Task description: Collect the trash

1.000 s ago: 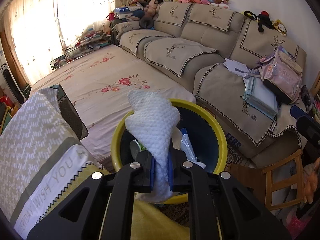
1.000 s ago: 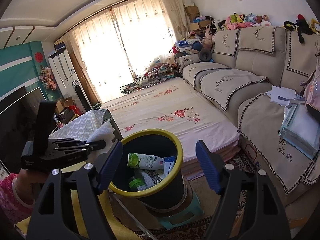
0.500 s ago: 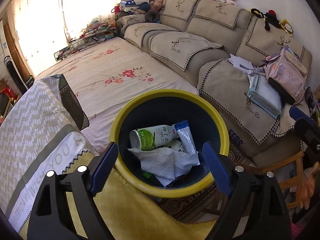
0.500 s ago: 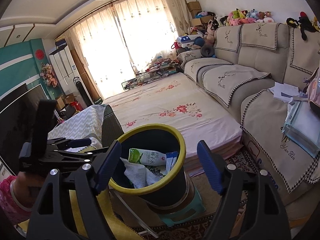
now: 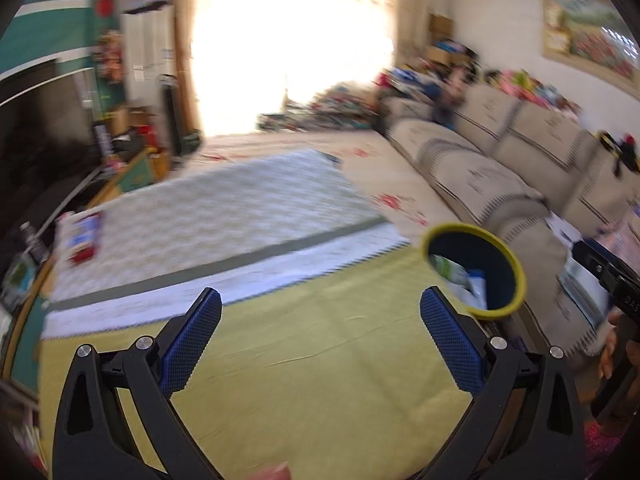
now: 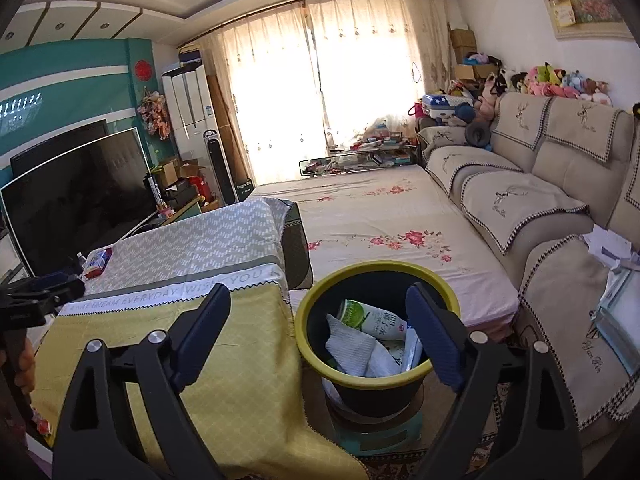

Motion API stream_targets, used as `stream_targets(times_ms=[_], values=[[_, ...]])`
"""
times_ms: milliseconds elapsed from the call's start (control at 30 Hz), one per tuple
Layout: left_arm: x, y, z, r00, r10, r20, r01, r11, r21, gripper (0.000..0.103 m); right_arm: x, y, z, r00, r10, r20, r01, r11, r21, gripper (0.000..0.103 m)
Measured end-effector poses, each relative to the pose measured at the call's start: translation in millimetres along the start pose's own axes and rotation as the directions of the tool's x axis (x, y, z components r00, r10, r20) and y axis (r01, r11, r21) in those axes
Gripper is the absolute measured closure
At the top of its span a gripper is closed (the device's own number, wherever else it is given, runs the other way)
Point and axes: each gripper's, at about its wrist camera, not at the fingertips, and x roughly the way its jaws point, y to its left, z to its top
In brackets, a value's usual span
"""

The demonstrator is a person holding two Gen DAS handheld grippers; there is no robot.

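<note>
A dark trash bin with a yellow rim (image 6: 440, 280) stands on a small stool beside the table. Inside lie a white paper towel (image 6: 352, 344) and a green and white carton (image 6: 372, 318). The bin also shows in the left wrist view (image 5: 516, 264), blurred. My left gripper (image 5: 320, 332) is open and empty over the yellow tablecloth (image 5: 320, 360). My right gripper (image 6: 318, 332) is open and empty, just in front of the bin. A red and white packet (image 6: 98, 262) lies on the far left of the table and shows in the left wrist view (image 5: 82, 240).
A grey patterned cloth (image 6: 200, 248) covers the far half of the table. A floral bed (image 6: 380, 216) lies behind the bin, a beige sofa (image 6: 540, 184) to the right, a TV (image 6: 76, 200) to the left.
My left gripper opened and dropped the paper towel into the bin. It then swung left, away from the bin and over the table. My right gripper stayed open and shifted slightly.
</note>
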Motion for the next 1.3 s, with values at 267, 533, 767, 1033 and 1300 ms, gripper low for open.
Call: stream_targets(times_ms=[267,533,767,1033,1300], values=[[-101.2,89.7,-46.7,0.978,0.184,0.097,-0.167,0.973,-0.162,0.005,-19.8,43.2,7.0,0.999,0.017,0.034,-0.015,0.998,-0.067,0.010],[-146.2,121.9,-79.2,0.971,0.212,0.113,-0.183,0.957,-0.226,0.005,-33.5,63.9,3.7,0.999,0.017,0.033,-0.014,0.995,-0.099,0.009],[-159.9,112.6,-68.8,0.960,0.227,0.162,-0.187,0.955,-0.228,0.005,-35.1,67.7,-0.5,0.999,0.024,0.029,-0.021,0.995,-0.100,0.008],[-155.9,106.8,-63.6,0.963,0.218,0.160,-0.180,0.958,-0.223,0.005,-28.5,67.5,-2.7,1.000,0.029,0.004,-0.028,0.996,-0.090,0.008],[-154.2,102.6,-58.3,0.964,0.213,0.161,-0.176,0.959,-0.221,0.005,-25.4,65.9,-3.0,1.000,0.026,0.001,-0.026,0.996,-0.088,0.008]])
